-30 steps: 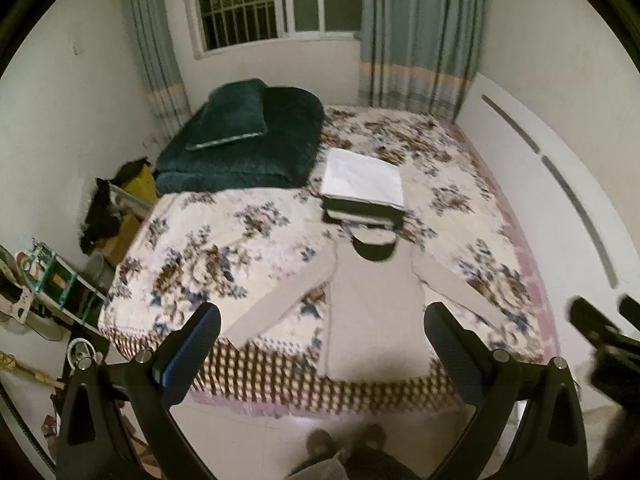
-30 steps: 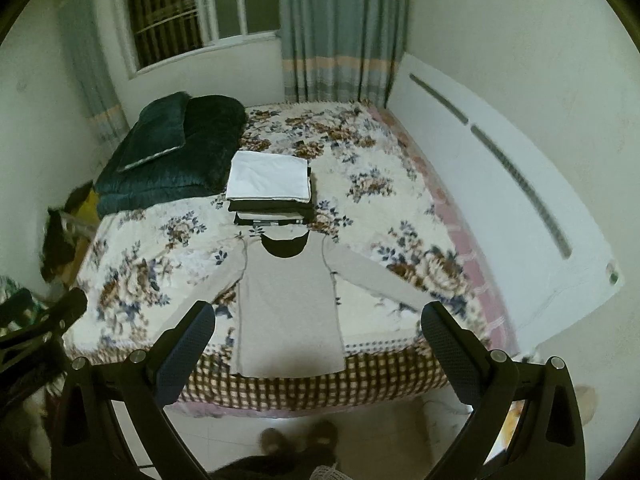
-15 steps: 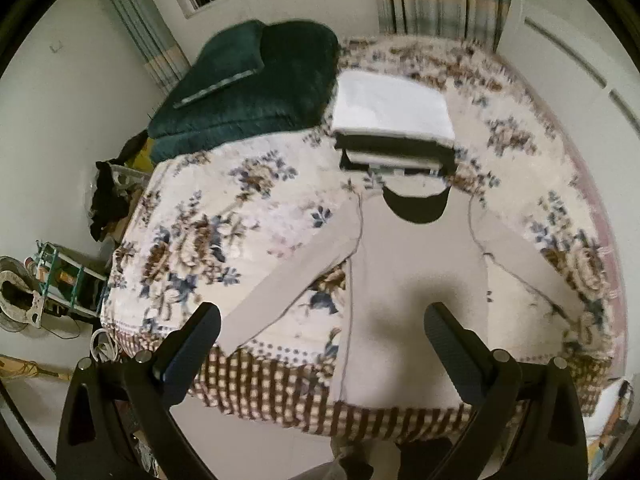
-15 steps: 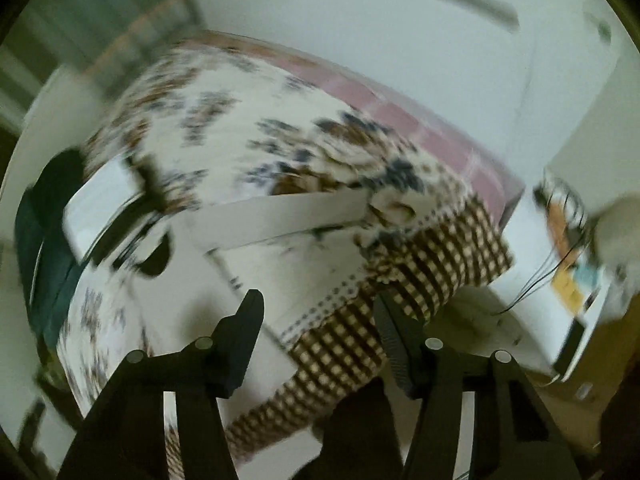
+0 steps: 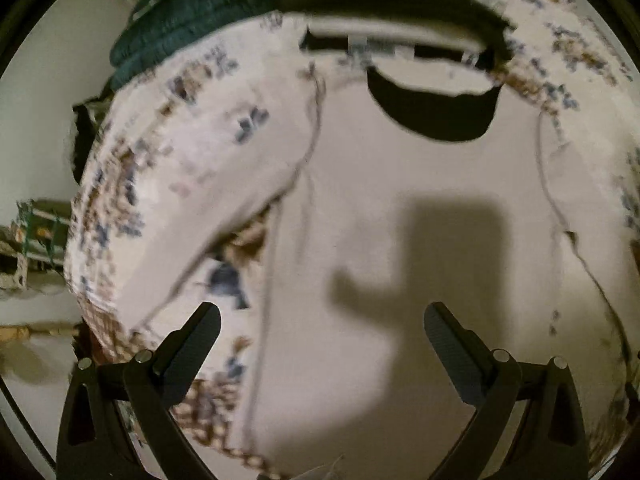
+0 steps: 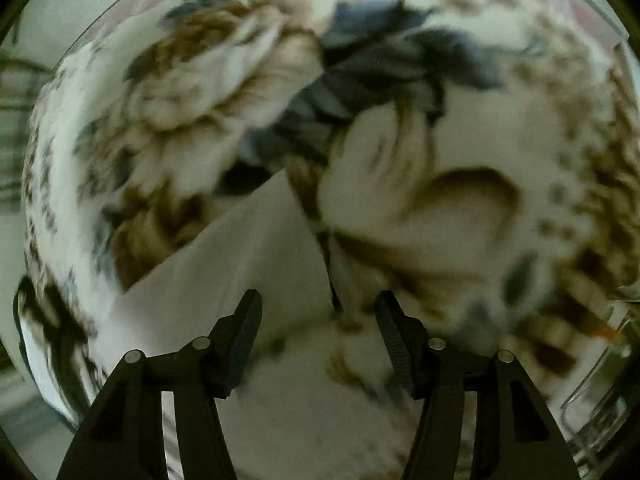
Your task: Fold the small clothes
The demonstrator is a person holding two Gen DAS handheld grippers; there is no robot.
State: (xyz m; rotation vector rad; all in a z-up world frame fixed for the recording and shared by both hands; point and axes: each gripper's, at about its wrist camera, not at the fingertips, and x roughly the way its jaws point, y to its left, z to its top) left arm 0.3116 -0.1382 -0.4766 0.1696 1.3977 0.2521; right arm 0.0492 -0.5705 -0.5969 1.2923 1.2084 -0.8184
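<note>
On the flowered bed (image 5: 168, 168) a beige shirt (image 5: 400, 208) lies flat. The right tool (image 6: 318, 322), fingers parted and empty, straddles the sleeve (image 6: 248, 264) end, which runs away leftward. The left tool (image 5: 322, 330) gapes over the body.

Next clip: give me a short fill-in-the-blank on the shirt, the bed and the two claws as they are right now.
1. The beige long-sleeved shirt lies spread flat on the ______ bedspread.
2. The left claw hovers with its jaws ______ over the body of the shirt.
3. In the right wrist view, the right claw points at the end of one ______ of the shirt.
4. Past the shirt's dark neckline sits a stack of folded clothes with a ______ piece on top.

Missing words: floral; open; sleeve; white
</note>
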